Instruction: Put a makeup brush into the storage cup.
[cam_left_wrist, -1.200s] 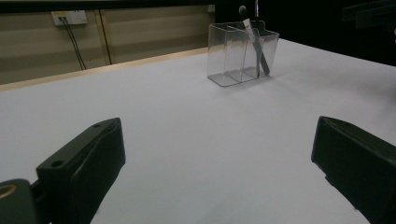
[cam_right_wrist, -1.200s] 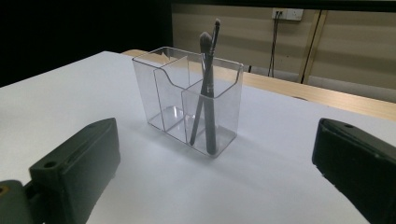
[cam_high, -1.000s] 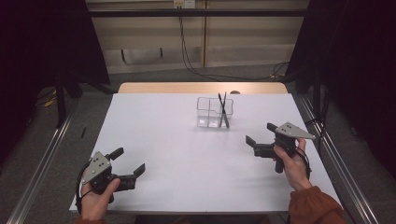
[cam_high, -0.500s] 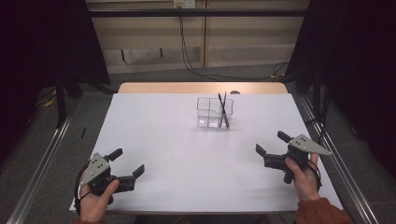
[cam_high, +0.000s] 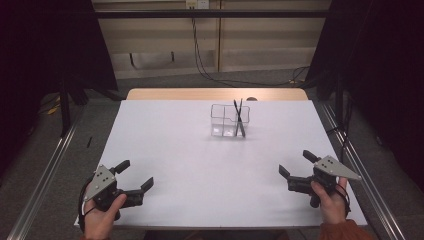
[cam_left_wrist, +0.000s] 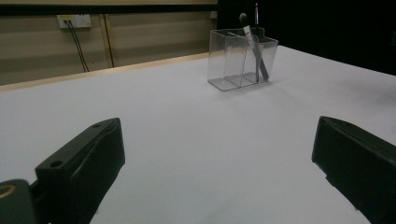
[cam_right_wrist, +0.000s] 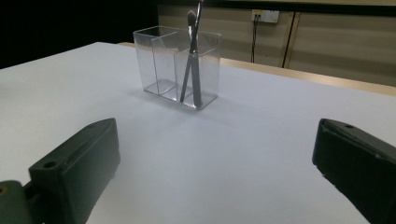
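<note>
A clear plastic organiser (cam_high: 229, 120) with compartments stands on the white table toward the back middle. Two dark brushes (cam_high: 239, 118) lean crossed in its right compartment. The organiser (cam_left_wrist: 242, 58) is far ahead and right in the left gripper view, with the brushes (cam_left_wrist: 254, 44) in it. In the right gripper view the organiser (cam_right_wrist: 177, 66) stands ahead left, the brushes (cam_right_wrist: 191, 60) upright inside. My left gripper (cam_high: 135, 176) rests open at the near left corner, held by a hand. At the near right my right gripper (cam_high: 296, 163) is open too. Nothing lies between either pair of jaws.
The white table top (cam_high: 200, 165) spans the view, with a wooden strip (cam_high: 215, 94) along its far edge. Metal rails (cam_high: 45, 170) run along both sides. Cables (cam_high: 200, 55) hang on the back wall.
My right gripper has drawn back toward the near right corner of the table. The left gripper has barely shifted.
</note>
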